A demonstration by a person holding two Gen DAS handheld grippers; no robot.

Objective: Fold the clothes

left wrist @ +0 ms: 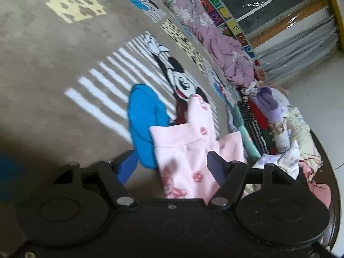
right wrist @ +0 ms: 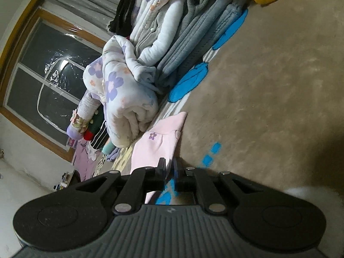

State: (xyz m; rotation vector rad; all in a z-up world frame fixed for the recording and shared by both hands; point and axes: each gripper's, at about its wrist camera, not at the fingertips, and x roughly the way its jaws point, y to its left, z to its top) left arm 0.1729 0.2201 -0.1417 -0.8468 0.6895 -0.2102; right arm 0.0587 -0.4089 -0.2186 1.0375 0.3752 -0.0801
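The left tool (left wrist: 172, 167) has its fingers spread wide apart, one on each side of the pink garment (left wrist: 189, 150), which lies on the brown carpet (left wrist: 53, 75) partly over a blue patch and the striped cartoon mouse print (left wrist: 182, 81) woven into it. The garment shows a folded band with small pink flower marks, and its near part runs between the two fingers; whether either finger touches the cloth cannot be told. Farther right in that view a heap of mixed clothes (left wrist: 279, 129) sits near the carpet edge, with a mauve quilt (left wrist: 221, 49) beyond it toward the window. The right tool (right wrist: 169, 167) has its fingers drawn together, nipping the near edge of the pink garment (right wrist: 159, 144) just above the carpet (right wrist: 268, 86). Just beside the garment rests a rolled floral quilt (right wrist: 124, 99), and behind that a stack of folded grey clothes (right wrist: 193, 32).
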